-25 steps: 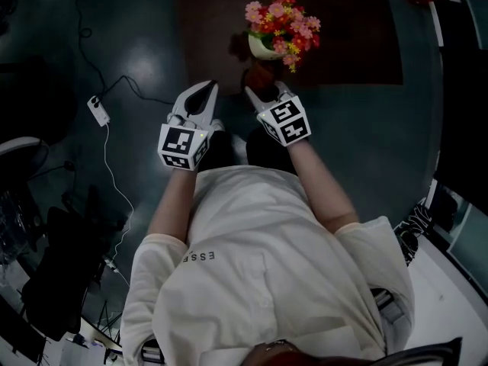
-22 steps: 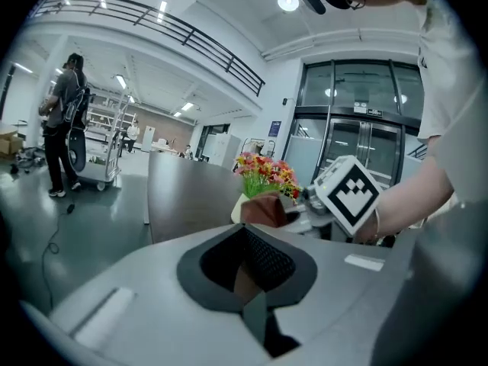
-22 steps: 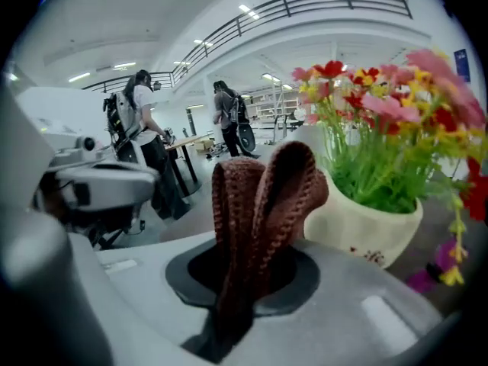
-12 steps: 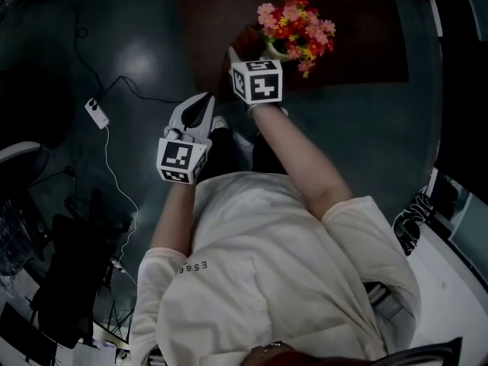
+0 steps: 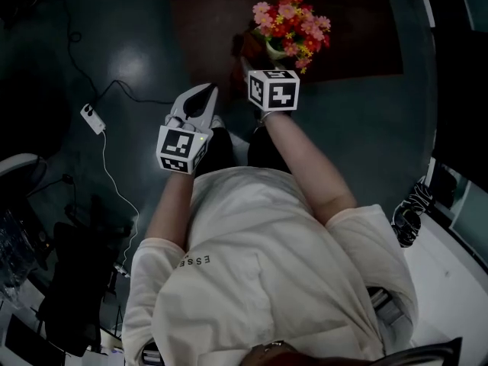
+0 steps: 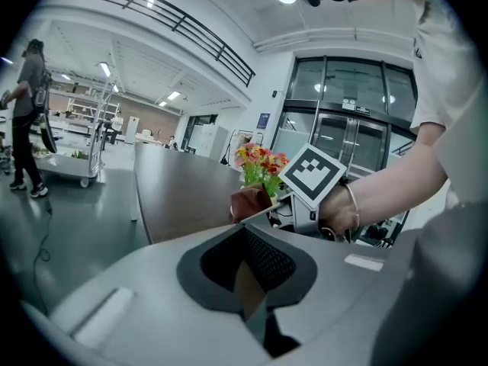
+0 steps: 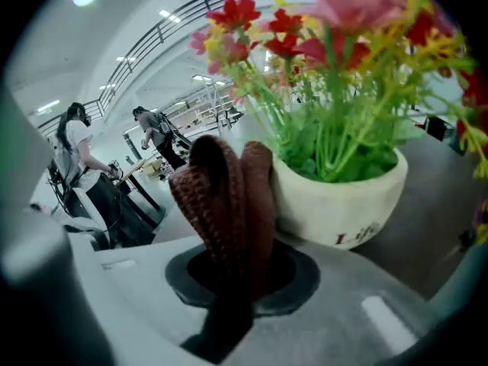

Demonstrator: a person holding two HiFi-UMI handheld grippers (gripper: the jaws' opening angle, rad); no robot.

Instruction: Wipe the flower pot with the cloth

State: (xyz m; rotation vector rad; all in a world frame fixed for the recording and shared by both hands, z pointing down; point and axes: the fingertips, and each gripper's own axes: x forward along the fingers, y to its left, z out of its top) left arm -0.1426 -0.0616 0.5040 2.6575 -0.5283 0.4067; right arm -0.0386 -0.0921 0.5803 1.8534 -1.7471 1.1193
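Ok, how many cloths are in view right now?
1. The brown cloth is clamped by the right gripper, close beside the white flower pot on the dark table. The left gripper is shut on nothing. Another could lie hidden behind the pot.

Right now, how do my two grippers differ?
The right gripper is shut on a brown cloth; the left gripper is shut on nothing. The right gripper is up at the flower pot on the table; the left gripper is over the floor, short of it. Both carry marker cubes.
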